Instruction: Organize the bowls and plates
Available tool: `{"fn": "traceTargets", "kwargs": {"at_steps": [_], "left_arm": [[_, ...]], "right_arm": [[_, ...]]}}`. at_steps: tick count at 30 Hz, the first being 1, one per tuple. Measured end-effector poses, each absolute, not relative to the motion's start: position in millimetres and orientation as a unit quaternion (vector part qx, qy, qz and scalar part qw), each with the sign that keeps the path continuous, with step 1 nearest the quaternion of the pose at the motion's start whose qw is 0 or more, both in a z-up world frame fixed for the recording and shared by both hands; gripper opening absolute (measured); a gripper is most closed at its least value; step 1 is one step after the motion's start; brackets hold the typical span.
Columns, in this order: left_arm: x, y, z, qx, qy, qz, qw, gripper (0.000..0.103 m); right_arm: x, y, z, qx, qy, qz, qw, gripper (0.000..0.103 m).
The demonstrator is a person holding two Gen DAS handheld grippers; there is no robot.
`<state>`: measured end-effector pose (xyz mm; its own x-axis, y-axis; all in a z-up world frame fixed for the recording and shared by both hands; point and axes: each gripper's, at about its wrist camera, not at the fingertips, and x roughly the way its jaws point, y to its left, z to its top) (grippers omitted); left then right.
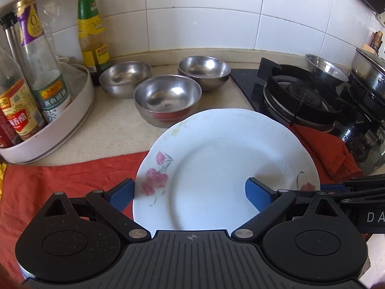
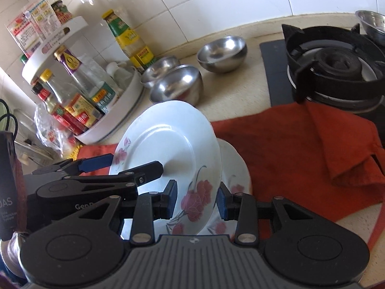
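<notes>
Plate (image 2: 168,144), tilted above a second plate (image 2: 234,166) on the red cloth (image 2: 300,149): our right gripper (image 2: 197,200) pinches its rim, our left gripper (image 1: 190,192) spans it, grip uncertain; slipping could crack both

White plate (image 2: 168,142) with pink flowers — tilted up on edge, lifted off a second flowered plate (image 2: 234,166) lying on red cloth; three steel bowls (image 1: 167,95) upright behind on the counter — empty.
</notes>
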<state>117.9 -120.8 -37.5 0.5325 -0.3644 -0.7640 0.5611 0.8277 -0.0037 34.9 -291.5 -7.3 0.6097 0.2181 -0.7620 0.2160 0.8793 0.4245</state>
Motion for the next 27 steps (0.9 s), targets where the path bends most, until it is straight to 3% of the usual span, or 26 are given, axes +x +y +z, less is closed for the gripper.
{"fn": "traceTargets", "kwargs": {"at_steps": [27], "left_arm": [[117.6,-138.3,-71.2,0.091,0.466,-0.223,0.851,0.097]], "right_arm": [[49.9,-300.8,-30.6,0.173,0.490,0.011,0.854,0.037]]}}
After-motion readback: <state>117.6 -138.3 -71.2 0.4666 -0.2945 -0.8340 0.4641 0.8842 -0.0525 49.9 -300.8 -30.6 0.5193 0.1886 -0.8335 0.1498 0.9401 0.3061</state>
